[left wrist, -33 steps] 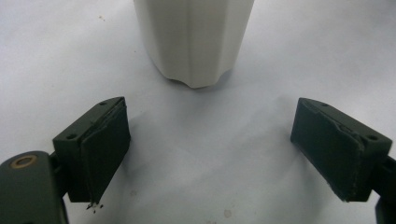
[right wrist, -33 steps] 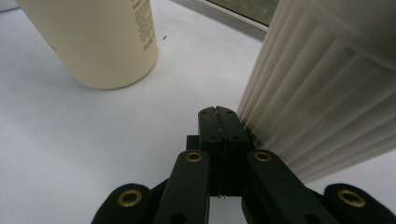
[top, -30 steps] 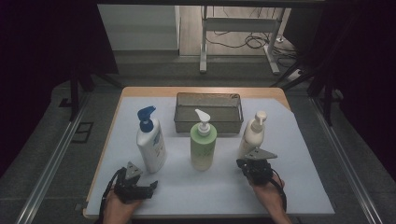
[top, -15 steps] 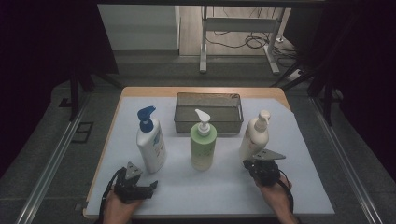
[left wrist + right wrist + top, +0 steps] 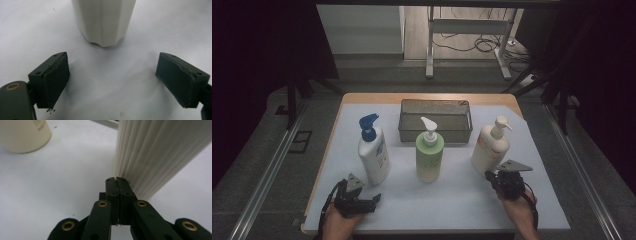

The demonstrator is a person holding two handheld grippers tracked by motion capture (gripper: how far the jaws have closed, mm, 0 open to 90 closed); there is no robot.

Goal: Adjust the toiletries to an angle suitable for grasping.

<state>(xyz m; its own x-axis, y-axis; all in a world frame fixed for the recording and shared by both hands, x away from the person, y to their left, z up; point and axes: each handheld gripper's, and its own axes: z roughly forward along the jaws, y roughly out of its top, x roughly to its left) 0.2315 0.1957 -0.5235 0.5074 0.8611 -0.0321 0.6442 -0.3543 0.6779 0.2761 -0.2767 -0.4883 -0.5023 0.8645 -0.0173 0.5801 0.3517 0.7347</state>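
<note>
Three pump bottles stand in a row on the white mat: a white one with a blue pump (image 5: 373,152), a green one (image 5: 430,155) and a cream one (image 5: 490,149). My left gripper (image 5: 362,196) rests near the front edge, just short of the white bottle. Its jaws stand open (image 5: 113,60) with bare mat between them and the white bottle's base (image 5: 103,22) ahead. My right gripper (image 5: 498,179) sits at the foot of the cream bottle. Its jaws are shut (image 5: 116,180) on nothing, tips right beside the ribbed cream bottle (image 5: 160,152).
A wire mesh basket (image 5: 435,131) stands behind the green bottle at the back of the table. A pale bottle base (image 5: 25,135) shows far left in the right gripper view. The mat's front and side edges (image 5: 557,220) are close to both hands.
My right gripper has slid to the right along the front of the mat, ending at the cream bottle's base. The left gripper and the bottles have stayed put.
</note>
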